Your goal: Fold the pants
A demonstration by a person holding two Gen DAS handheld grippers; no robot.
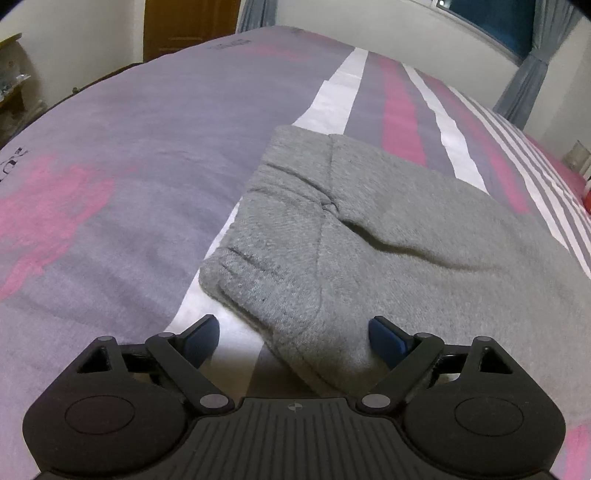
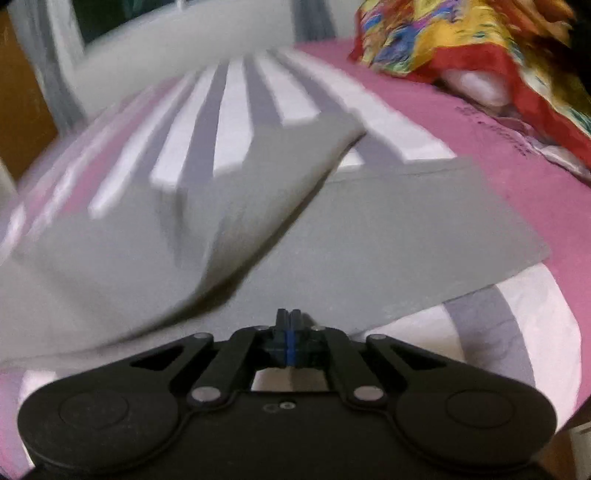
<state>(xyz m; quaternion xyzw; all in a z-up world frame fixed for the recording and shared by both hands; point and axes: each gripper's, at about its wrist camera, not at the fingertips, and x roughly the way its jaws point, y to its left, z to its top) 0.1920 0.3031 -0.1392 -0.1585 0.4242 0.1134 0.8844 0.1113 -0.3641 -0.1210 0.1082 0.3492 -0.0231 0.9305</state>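
The left hand-held gripper (image 1: 293,334) is hovering at the bottom of its frame with its blue-padded fingers (image 1: 388,338) spread wide, gripping nothing; the corner of the grey knitted pants (image 1: 369,236) is lying between them, though the pads are not pressing on it; the pants are spreading from the frame's centre toward the right edge, folded over themselves, with the ribbed waistband toward the left; they are resting on the bed's purple, pink and white striped cover (image 1: 122,147), and a brown wooden door (image 1: 192,26) is showing at the upper left. The right hand-held gripper (image 2: 290,325) is sitting at the bottom centre of its blurred frame, pads pressed together, apparently with no cloth between them; just beyond it the pants (image 2: 369,236) are lying with one flap raised; a bright multicoloured cloth (image 2: 461,40) is lying at the upper right.
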